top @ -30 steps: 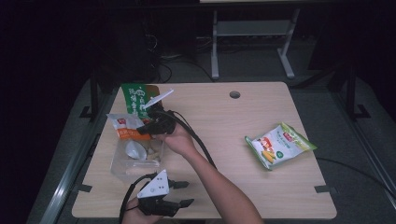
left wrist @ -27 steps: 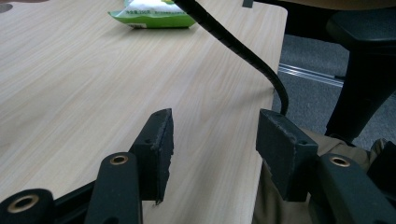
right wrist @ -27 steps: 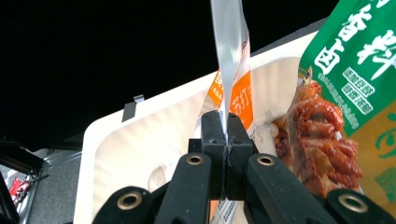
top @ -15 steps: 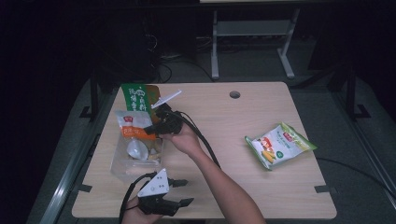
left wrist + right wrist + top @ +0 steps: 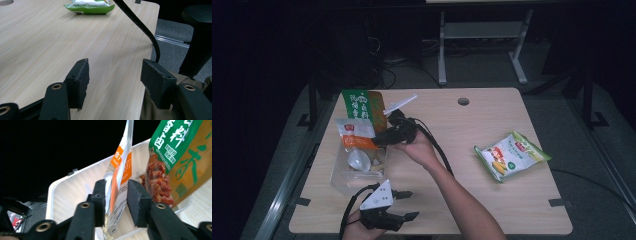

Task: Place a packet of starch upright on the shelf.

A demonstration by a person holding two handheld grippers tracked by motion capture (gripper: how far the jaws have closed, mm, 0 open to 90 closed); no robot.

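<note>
Now: right gripper [image 5: 113,195] fingers just parting, maybe touching orange packet [image 5: 120,167] | green packet [image 5: 175,157] beside | left gripper [image 5: 113,80] apart

your right gripper [image 5: 382,137] reaches toward the desk's far left corner, forearm stretched across the desk, its jaws just opening. your left gripper [image 5: 409,205] rests at the near edge, jaws parted.

Printed packets in the clear box

The green packet [image 5: 175,147] carries large white Chinese characters, among them 香, 料 and 卤; the orange-and-white packet [image 5: 119,173] bears white characters and small print too fine to read.
</note>
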